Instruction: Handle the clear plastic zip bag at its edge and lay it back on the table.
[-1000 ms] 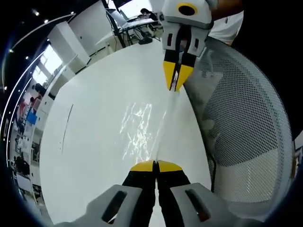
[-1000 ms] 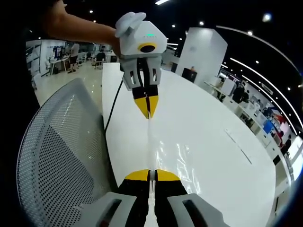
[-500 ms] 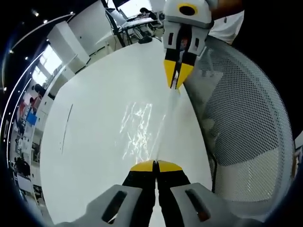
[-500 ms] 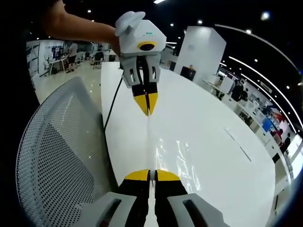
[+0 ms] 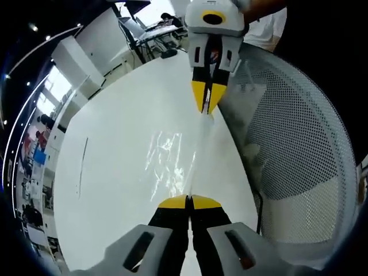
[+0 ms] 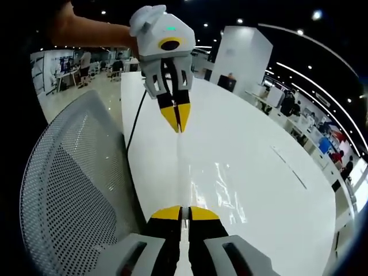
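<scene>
The clear plastic zip bag (image 5: 172,158) is stretched taut between my two grippers above the white table (image 5: 115,172); its film glints with crinkled reflections. My left gripper (image 5: 189,198) is shut on one end of the bag's edge. At the top of the left gripper view my right gripper (image 5: 206,110) is shut on the other end. In the right gripper view the bag (image 6: 215,187) runs from my right gripper (image 6: 185,209) up to my left gripper (image 6: 177,127), held by a person's hand.
A grey mesh office chair (image 5: 299,149) stands against the table's near edge, also seen as the chair (image 6: 63,190). A black cable (image 6: 133,129) runs along the table's rim. Desks and people fill the office behind.
Both views have shifted slightly: the opposite gripper sits a little higher and farther in each, and the bag between them looks stretched longer. Both stay shut on its edge.
</scene>
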`<control>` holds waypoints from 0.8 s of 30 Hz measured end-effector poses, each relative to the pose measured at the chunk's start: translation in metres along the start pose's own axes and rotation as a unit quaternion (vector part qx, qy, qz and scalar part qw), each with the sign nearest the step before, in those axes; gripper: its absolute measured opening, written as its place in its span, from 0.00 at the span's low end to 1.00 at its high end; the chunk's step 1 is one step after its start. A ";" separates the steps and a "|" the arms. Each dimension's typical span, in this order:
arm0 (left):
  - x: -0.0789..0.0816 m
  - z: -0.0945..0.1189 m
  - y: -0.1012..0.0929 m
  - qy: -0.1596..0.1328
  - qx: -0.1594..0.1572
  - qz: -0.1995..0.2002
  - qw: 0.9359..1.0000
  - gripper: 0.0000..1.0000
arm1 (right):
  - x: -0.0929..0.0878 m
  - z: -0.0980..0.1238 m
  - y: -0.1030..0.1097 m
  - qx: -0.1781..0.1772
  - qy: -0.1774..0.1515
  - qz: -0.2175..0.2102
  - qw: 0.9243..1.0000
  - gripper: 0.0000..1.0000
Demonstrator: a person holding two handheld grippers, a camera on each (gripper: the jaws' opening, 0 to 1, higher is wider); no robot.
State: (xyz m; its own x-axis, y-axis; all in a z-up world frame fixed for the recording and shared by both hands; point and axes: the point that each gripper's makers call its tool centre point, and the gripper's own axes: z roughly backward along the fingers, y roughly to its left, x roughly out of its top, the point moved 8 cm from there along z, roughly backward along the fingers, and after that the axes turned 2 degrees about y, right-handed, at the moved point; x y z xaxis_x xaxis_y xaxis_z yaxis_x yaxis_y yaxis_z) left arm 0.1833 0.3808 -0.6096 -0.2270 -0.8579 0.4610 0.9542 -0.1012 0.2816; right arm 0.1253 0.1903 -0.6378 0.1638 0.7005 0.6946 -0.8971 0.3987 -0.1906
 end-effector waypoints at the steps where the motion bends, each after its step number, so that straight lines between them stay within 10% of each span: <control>1: 0.001 0.000 -0.001 -0.001 -0.001 -0.003 1.000 0.00 | -0.001 0.000 0.000 0.001 0.001 -0.004 1.000 0.00; 24: 0.012 0.002 -0.005 -0.012 0.036 -0.039 0.999 0.00 | 0.032 0.015 -0.005 0.050 -0.045 -0.030 0.997 0.06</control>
State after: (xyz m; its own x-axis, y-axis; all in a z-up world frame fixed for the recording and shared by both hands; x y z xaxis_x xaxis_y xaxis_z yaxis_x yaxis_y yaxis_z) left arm 0.1755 0.3720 -0.6038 -0.3057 -0.8369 0.4541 0.9168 -0.1301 0.3775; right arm 0.1292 0.2013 -0.6044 0.1859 0.6194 0.7627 -0.9235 0.3752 -0.0796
